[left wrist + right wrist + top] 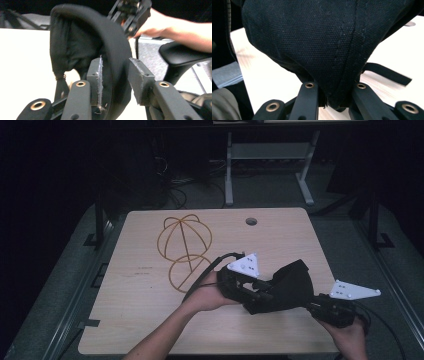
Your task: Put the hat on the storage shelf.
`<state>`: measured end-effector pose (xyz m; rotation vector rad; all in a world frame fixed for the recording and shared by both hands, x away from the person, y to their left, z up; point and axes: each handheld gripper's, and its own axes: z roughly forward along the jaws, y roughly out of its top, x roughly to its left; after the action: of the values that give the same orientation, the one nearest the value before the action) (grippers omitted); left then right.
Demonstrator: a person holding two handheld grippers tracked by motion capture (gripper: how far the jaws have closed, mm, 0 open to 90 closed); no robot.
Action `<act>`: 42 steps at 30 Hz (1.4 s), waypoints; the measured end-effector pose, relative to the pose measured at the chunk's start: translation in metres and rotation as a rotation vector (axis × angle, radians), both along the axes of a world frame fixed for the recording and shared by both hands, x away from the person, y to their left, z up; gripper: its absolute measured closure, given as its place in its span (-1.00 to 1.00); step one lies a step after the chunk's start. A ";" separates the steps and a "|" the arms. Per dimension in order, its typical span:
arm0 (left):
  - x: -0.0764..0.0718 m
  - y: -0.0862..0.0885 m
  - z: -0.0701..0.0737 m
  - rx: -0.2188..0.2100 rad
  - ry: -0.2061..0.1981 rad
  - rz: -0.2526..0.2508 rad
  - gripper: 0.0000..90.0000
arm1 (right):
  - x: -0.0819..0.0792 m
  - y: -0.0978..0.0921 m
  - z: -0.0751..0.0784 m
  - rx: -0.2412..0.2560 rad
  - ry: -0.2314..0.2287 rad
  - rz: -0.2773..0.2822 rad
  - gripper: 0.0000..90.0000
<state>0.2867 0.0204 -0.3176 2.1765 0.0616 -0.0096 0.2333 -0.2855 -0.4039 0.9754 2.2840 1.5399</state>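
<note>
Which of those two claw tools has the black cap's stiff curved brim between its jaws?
The left gripper: its jaws straddle the black cap's brim; the right gripper pinches soft crown fabric.

Black cap (287,287) held above tabletop (145,320), between both hand-held grippers: left hand-held gripper (250,295) at its left edge, right hand-held gripper (320,306) at its right. Wire stand (184,251) lies left of cap, apart.
</note>
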 end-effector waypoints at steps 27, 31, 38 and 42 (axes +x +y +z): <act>-0.021 0.089 -0.037 0.025 -0.020 0.143 0.08 | 0.022 -0.006 0.038 -0.033 0.063 -0.009 0.80; -0.022 0.098 -0.052 0.059 -0.026 0.179 0.02 | 0.027 -0.006 0.044 -0.043 0.059 -0.011 0.80; -0.024 0.106 -0.075 0.082 -0.013 0.205 -0.04 | 0.033 -0.007 0.052 -0.040 0.058 -0.018 0.80; -0.028 0.109 -0.086 0.104 -0.013 0.207 -0.07 | 0.037 -0.005 0.057 -0.044 0.062 -0.013 0.80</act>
<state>0.2586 0.1294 -0.4032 2.2635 0.2853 0.1280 0.2699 -0.2908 -0.3469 1.0377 2.3376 1.4680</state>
